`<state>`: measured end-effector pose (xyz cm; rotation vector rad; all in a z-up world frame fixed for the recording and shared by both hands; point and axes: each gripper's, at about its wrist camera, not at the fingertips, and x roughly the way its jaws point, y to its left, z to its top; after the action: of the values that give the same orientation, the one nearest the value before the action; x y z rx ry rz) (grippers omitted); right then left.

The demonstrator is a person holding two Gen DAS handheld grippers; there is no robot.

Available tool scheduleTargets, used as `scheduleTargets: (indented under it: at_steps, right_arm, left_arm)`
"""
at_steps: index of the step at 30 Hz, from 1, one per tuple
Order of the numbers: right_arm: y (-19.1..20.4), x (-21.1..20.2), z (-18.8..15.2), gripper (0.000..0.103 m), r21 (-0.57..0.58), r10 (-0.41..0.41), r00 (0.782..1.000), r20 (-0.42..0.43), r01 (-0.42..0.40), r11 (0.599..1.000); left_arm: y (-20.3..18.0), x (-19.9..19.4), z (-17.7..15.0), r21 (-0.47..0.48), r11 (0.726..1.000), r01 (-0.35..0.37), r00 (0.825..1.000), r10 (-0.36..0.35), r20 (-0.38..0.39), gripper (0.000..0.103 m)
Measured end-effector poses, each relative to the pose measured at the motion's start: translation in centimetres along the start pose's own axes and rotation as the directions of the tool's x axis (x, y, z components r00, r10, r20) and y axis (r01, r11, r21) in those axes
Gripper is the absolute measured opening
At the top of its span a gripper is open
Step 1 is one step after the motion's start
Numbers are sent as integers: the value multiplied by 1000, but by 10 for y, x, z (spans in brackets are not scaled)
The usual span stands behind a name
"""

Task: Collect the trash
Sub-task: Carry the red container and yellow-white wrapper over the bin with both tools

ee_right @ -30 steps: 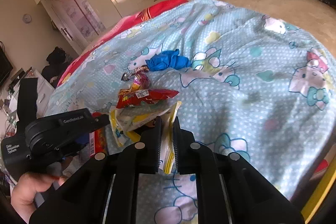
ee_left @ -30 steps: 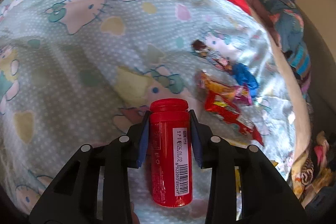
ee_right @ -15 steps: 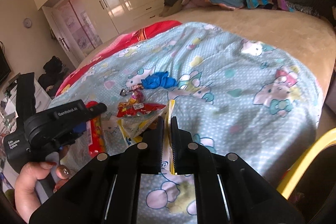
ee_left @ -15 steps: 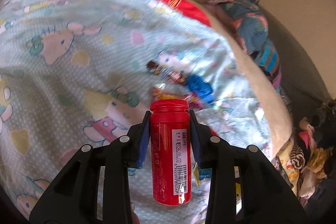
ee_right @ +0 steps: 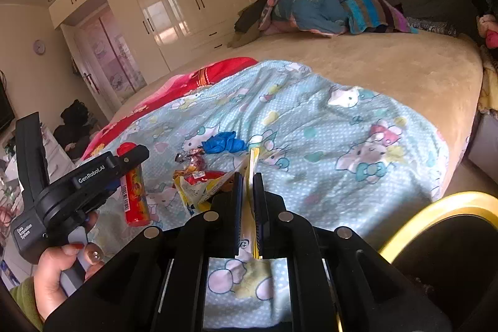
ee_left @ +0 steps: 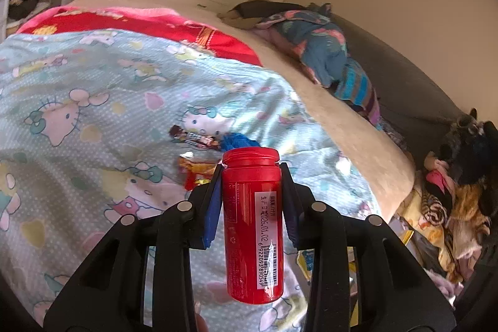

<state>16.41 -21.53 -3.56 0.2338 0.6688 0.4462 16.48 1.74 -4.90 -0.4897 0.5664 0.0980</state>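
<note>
My left gripper [ee_left: 251, 173] is shut on a red plastic bottle [ee_left: 253, 223] with a white barcode label, held above the bed; it also shows in the right wrist view [ee_right: 134, 185]. My right gripper [ee_right: 248, 179] is shut on a yellow snack wrapper [ee_right: 251, 164], lifted off the Hello Kitty blanket [ee_right: 326, 151]. Left on the blanket are a blue crumpled wrapper [ee_right: 224, 142], a dark candy wrapper [ee_right: 186, 155] and a red snack packet [ee_right: 199, 175]. The same trash lies beyond the bottle in the left wrist view, with the blue wrapper [ee_left: 239, 141] partly hidden.
A bin with a yellow rim [ee_right: 435, 207] stands at the bed's near right corner. A pile of clothes [ee_right: 320, 5] lies at the far end of the bed. Clutter and toys [ee_left: 451, 192] sit on the floor beside the bed. White wardrobes [ee_right: 186, 8] line the far wall.
Both grippers have lifted and pulled back from the blanket with their loads. The trash on the blanket looks farther away and the yellow bin rim has come into the right wrist view.
</note>
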Motion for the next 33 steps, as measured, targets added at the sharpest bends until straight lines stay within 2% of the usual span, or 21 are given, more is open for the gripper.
scheduleTargets:
  at_steps: [9,16,22,33]
  right_arm:
    - [-15,-25,1,7,14,-35,999,27,34,999]
    - [-27,-47,0,7,4,-64,997,43,64,998]
    - [-40,-66,-3,7,6,-87,995,56,86,996]
    - [-61,-87,-2,7,8,-134,989,63,134,991]
  left_arm:
    - [-21,-15,-8,90,994,57,998,-60,30,28]
    - [-51,-34,-20,197,972,130,989,-141,43,28]
    - [-67,-47,-21,219,958,185,979,-199,47,28]
    - [-82,-63,-22,242,940,239,966,-256,43,28]
